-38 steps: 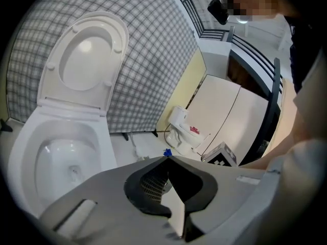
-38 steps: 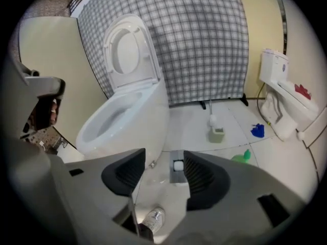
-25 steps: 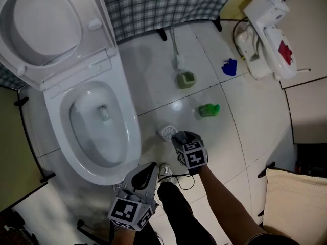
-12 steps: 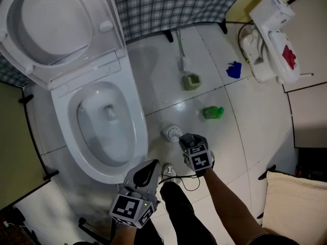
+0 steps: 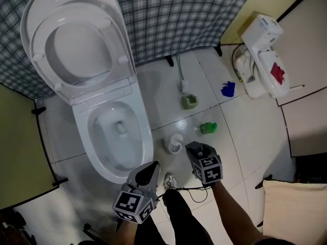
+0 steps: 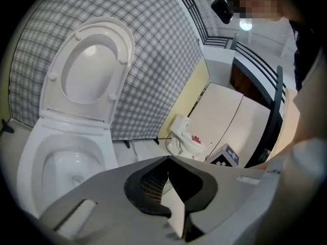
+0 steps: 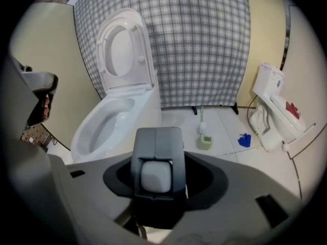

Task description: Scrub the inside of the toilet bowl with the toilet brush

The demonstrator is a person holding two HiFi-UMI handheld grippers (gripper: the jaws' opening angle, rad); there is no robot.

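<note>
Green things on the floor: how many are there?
2. A pale green square holder sits on the tiles near the checked curtain. A brighter green small thing lies farther from the curtain. Others could hide behind the white toilet.

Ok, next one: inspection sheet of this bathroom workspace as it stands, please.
Surface: pale glossy tiled floor.
Job's things: toilet bowl, lid up; toilet brush standing in its green holder, not held.
Clutter: white round item, green item, blue item, all on the floor.
Grippers: left gripper looks shut, empty; right gripper open, jaws have just been closing, nothing between them.
Cables: thin black cable by the person's shoe.
Surroundings: checked backdrop behind the toilet; second white toilet at right.
</note>
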